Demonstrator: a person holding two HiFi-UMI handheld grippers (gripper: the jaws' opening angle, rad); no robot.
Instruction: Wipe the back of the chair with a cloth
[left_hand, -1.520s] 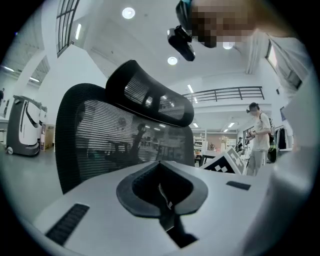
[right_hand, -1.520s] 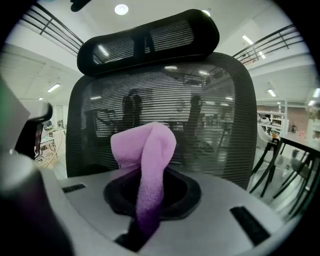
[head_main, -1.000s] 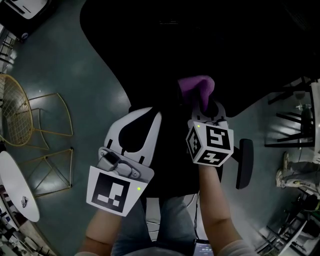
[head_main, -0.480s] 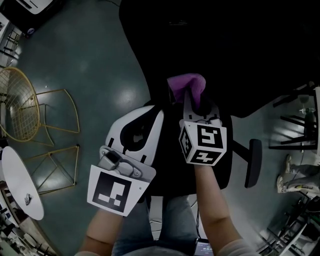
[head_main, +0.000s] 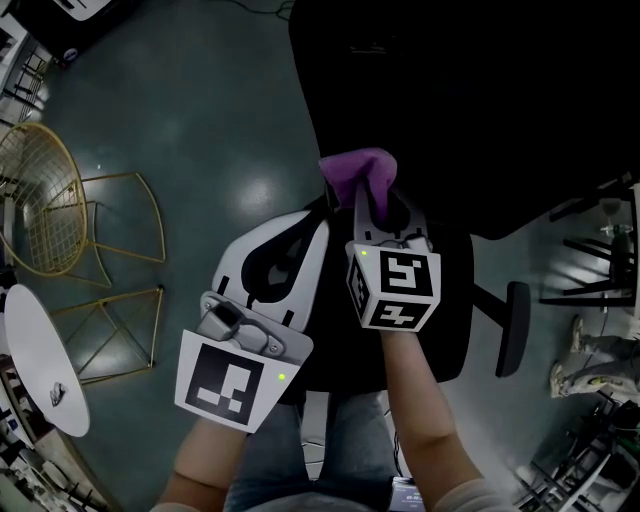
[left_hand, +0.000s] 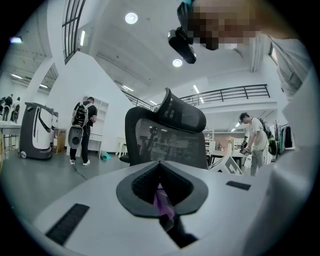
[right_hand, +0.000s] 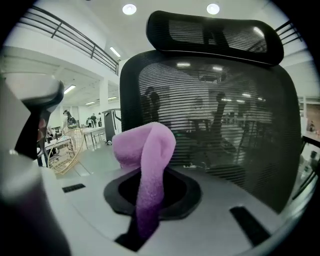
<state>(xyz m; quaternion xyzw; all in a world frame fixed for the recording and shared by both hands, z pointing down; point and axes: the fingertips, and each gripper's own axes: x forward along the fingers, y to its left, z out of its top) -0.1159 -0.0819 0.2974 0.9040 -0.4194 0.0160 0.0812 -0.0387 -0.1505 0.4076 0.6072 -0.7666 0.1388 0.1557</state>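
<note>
Right gripper holds the cloth up to the chair's back; left gripper idles beside it.
The right jaws are clamped on a fuzzy purple cloth that rises between them and folds over leftward above the tips. The black mesh back of the office chair stands upright straight ahead of these jaws, close and filling the view, with its headrest above; whether cloth and mesh touch cannot be told. The right hand is the nearer. The left jaws meet at their tips; a thin purple sliver shows in their slot, which I cannot identify. The wipe looks ready to begin.
</note>
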